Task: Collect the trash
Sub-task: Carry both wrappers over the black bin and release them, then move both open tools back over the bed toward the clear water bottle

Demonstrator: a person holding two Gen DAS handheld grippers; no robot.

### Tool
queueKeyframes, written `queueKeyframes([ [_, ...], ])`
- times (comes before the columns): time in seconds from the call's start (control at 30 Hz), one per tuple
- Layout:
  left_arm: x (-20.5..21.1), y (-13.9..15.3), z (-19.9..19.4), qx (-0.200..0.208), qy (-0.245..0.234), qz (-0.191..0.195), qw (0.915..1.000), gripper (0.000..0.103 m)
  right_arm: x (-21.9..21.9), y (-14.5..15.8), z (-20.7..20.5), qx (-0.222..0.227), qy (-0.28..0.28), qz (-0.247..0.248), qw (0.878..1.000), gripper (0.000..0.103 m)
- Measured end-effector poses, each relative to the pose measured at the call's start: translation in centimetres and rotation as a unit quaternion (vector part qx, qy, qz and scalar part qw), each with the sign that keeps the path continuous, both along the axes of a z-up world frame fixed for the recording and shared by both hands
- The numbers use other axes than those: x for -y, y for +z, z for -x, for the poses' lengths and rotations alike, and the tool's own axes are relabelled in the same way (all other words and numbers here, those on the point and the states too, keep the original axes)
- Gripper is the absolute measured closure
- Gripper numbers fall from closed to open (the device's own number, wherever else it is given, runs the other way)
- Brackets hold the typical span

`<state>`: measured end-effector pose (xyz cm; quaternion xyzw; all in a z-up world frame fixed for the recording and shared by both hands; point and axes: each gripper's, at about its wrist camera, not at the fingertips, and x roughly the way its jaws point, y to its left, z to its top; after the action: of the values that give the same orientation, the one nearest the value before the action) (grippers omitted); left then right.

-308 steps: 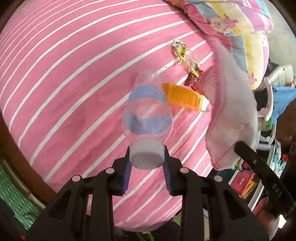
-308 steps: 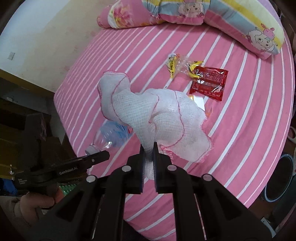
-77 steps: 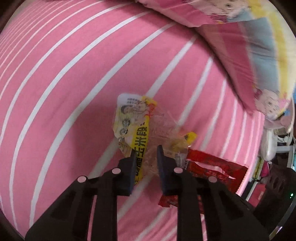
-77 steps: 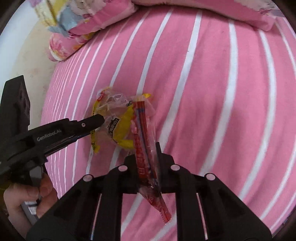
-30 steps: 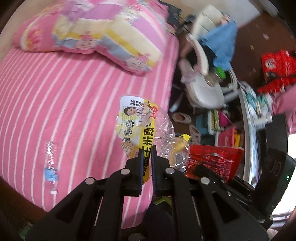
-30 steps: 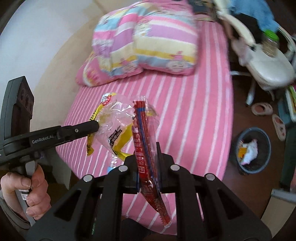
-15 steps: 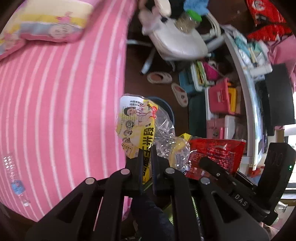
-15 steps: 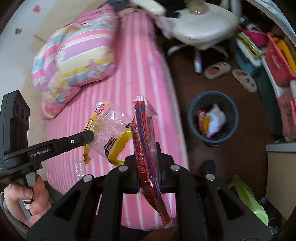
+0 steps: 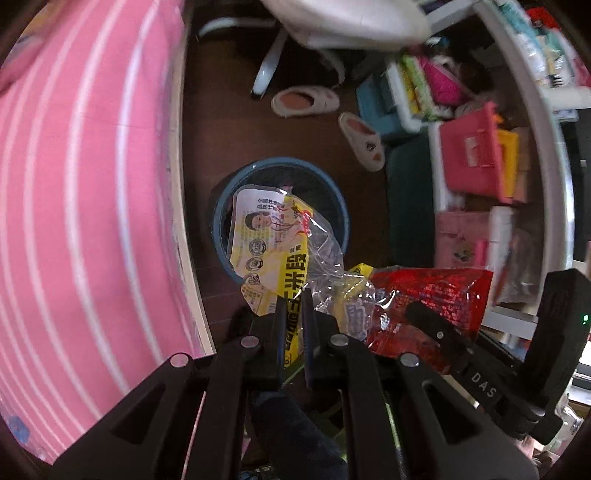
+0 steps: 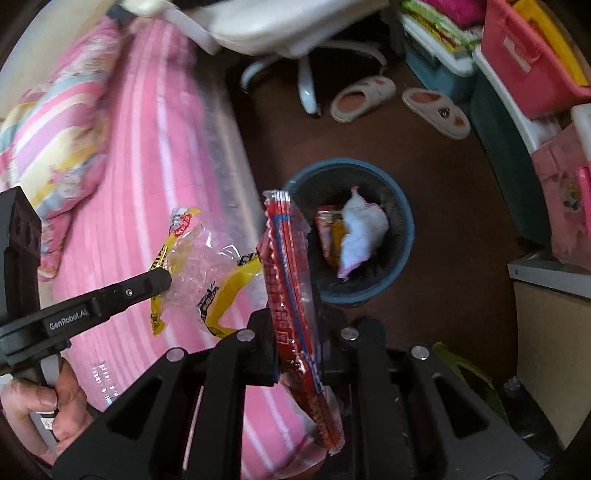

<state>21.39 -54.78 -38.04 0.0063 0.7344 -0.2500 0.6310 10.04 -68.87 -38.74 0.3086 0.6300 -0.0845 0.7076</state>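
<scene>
My left gripper (image 9: 293, 308) is shut on a yellow and clear snack wrapper (image 9: 273, 240), held over a round blue trash bin (image 9: 334, 192) on the dark floor beside the bed. The red snack packet (image 9: 428, 302) shows at lower right of that view. In the right wrist view my right gripper (image 10: 295, 325) is shut on that red snack packet (image 10: 288, 266), edge-on, just left of the blue trash bin (image 10: 402, 258). The bin holds a white cloth (image 10: 360, 230) and an orange packet. The left gripper (image 10: 162, 280) with the yellow wrapper (image 10: 207, 266) comes in from the left there.
The pink striped bed (image 9: 81, 221) fills the left. A white swivel chair (image 10: 280, 26), two slippers (image 10: 362, 98), stacked boxes and a red crate (image 9: 476, 155) crowd the floor beyond the bin. A person's hand (image 10: 48, 402) grips the left tool. A water bottle lies on the bed.
Both grippers have swung from over the bed to the floor beside it and come down. The bin has grown larger and moved toward the middle of both views. Both wrappers stay gripped.
</scene>
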Motion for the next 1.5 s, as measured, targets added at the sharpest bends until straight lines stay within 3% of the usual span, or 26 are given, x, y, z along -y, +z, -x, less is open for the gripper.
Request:
queueKeyframes([
  [0.23,3.3,-10.6,-1.8,-0.037,-0.027,-0.033,0.9984,0.096,2.1,-11.2,-2.0,-0.053,0.024,-0.001,0.998,0.089],
  [0.33,4.1,-14.3,-2.5,-0.053,-0.025,-0.035,0.9977,0.095,2.4,-14.7,-2.4,-0.068,0.029,-0.004,0.997,0.088],
  [0.4,4.8,-16.1,-2.6,-0.061,-0.03,-0.033,0.9972,0.091,2.4,-16.3,-2.5,-0.074,0.037,0.005,0.997,0.082],
  [0.43,5.1,-17.0,-2.6,-0.066,-0.034,-0.035,0.9967,0.087,2.3,-16.8,-2.6,-0.076,0.043,0.01,0.996,0.075],
  [0.47,5.3,-17.6,-2.5,-0.071,-0.036,-0.034,0.9963,0.084,2.2,-17.3,-2.7,-0.079,0.052,0.016,0.995,0.057],
  [0.5,5.5,-18.1,-2.5,-0.075,-0.039,-0.033,0.9959,0.08,2.1,-17.9,-2.8,-0.085,0.067,0.036,0.993,0.045],
  [0.53,5.6,-18.4,-2.5,-0.074,-0.04,-0.033,0.9959,0.065,1.9,-17.9,-2.9,-0.083,0.078,0.049,0.992,0.03],
  [0.57,5.6,-18.4,-2.4,-0.072,-0.036,-0.031,0.9963,0.044,1.7,-17.5,-2.8,-0.074,0.092,0.064,0.991,0.026],
  [0.63,5.1,-17.8,-2.5,-0.067,-0.017,-0.013,0.9975,0.029,1.5,-17.1,-2.4,-0.07,0.093,0.077,0.99,0.02],
  [0.83,2.3,-14.4,-1.6,-0.07,0.02,-0.003,0.9973,0.024,1.5,-13.1,-0.9,-0.055,0.046,0.052,0.996,0.018],
  [0.97,-2.0,-10.0,0.3,-0.062,0.05,0.0,0.9968,0.019,-0.8,-9.0,-1.2,-0.031,0.061,0.041,0.997,0.017],
  [1.07,-6.6,-6.6,1.4,-0.053,0.081,-0.004,0.9953,0.017,-4.5,-4.5,-1.1,-0.008,0.079,0.035,0.996,0.015],
  [1.27,-16.6,0.2,3.2,-0.028,0.149,-0.008,0.9884,0.015,-12.6,1.3,-1.0,0.021,0.11,0.016,0.994,0.014],
  [1.5,-30.0,7.2,6.7,0.002,0.224,-0.018,0.9745,0.015,-24.9,8.0,-0.7,0.057,0.164,-0.01,0.985,0.013],
])
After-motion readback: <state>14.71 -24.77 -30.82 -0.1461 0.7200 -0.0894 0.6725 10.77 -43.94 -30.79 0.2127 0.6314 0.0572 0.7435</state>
